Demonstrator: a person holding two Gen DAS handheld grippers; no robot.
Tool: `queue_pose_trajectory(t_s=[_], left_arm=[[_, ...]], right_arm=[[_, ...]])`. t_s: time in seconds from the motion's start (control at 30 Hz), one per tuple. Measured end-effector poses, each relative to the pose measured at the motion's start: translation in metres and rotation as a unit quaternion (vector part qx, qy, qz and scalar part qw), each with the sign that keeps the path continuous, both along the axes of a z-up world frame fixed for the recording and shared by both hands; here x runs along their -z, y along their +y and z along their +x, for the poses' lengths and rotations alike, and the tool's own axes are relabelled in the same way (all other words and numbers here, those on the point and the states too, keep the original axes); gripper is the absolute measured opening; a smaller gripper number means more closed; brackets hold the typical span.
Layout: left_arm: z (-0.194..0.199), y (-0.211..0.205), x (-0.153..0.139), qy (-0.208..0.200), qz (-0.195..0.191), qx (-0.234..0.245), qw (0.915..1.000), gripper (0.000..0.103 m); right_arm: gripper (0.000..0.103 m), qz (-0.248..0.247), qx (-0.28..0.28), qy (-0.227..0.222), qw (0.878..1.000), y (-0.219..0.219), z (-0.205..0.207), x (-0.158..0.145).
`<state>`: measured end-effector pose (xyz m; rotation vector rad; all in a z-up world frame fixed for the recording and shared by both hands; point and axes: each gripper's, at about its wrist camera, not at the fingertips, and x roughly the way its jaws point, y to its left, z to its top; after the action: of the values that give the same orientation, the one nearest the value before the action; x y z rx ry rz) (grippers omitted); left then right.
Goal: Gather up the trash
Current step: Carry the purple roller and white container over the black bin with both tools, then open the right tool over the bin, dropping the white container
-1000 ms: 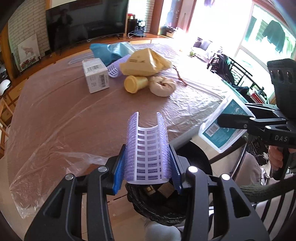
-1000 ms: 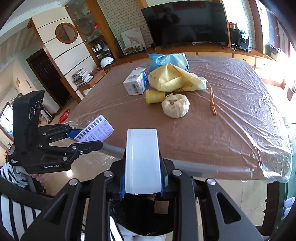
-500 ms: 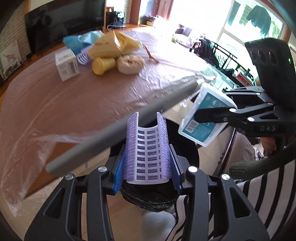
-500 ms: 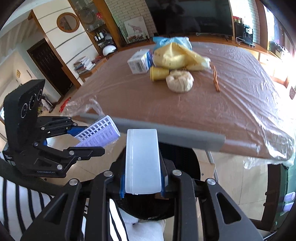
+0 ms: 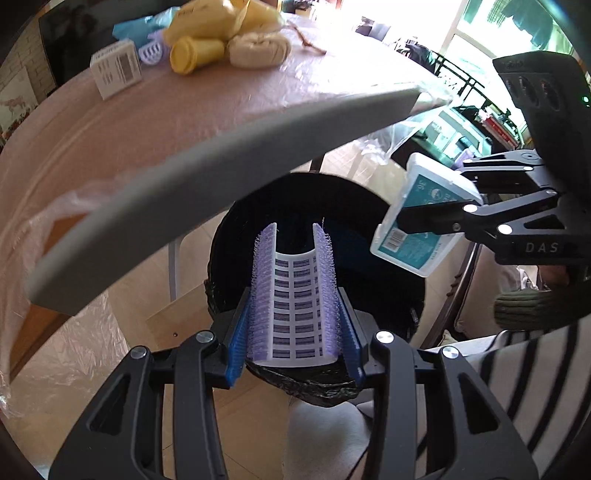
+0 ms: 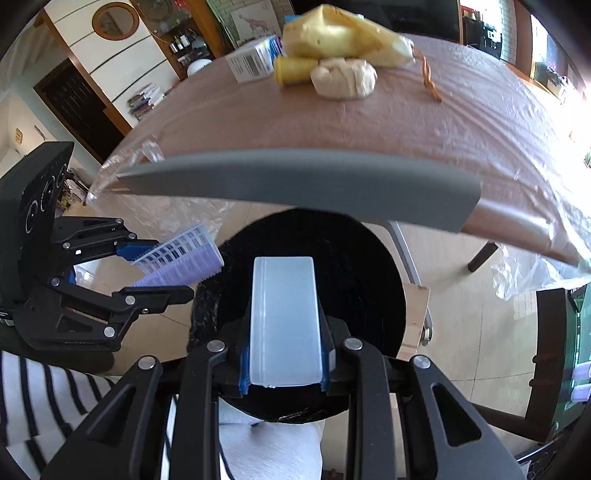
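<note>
Left claw (image 5: 293, 332) clamped on a curved purple hair roller (image 5: 294, 295), held over the open mouth of a black-lined trash bin (image 5: 391, 295) on the floor just below the worktop (image 5: 184, 122) edge. Right claw (image 6: 282, 365) closed tight on a translucent white plastic case (image 6: 283, 317) with a teal label, poised over the same bin (image 6: 369, 266). Both pieces of trash above the rim, gripped, not inside. Left on the plastic-covered worktop, well apart from the claws: a white barcoded box (image 5: 116, 68), a yellow cup on its side (image 5: 195, 55), a yellow bag (image 6: 340, 35), a beige bundle (image 6: 343, 77), a blue bag (image 5: 142, 26), a second purple roller (image 5: 151, 51). Striped sleeve (image 5: 528, 373) at lower right.
</note>
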<state>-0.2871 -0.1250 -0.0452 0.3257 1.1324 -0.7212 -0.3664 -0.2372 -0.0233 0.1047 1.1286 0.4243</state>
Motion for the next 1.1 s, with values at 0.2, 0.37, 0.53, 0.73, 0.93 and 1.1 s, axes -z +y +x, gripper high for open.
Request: queue_pose_trajectory(t_s=[0.2, 0.37, 0.53, 0.73, 0.93, 1.1], left_arm=[[0.005, -0.002, 0.014, 0.006, 0.011, -0.006, 0.9999, 0.044], [0.008, -0.006, 0.021, 0.008, 0.017, -0.006, 0.9998, 0.044], [0.01, -0.014, 0.028, 0.008, 0.025, -0.008, 0.9996, 0.044], [0.01, -0.017, 0.035, 0.004, 0.036, -0.006, 0.9993, 0.044], [0.012, -0.017, 0.038, 0.004, 0.043, -0.004, 0.999, 0.044], [0.012, -0.021, 0.042, 0.005, 0.049, -0.001, 0.9988, 0.044]], right_arm=[[0.026, -0.015, 0.0, 0.009, 1.0, 0.005, 0.003, 0.017], [0.026, -0.021, 0.001, 0.012, 1.0, 0.011, 0.01, 0.025], [0.026, -0.036, -0.005, 0.01, 0.999, 0.016, 0.012, 0.034], [0.026, -0.049, -0.008, 0.01, 0.999, 0.02, 0.015, 0.041], [0.026, -0.059, -0.014, 0.01, 0.998, 0.023, 0.017, 0.045], [0.026, -0.062, -0.015, 0.012, 0.998, 0.024, 0.018, 0.049]])
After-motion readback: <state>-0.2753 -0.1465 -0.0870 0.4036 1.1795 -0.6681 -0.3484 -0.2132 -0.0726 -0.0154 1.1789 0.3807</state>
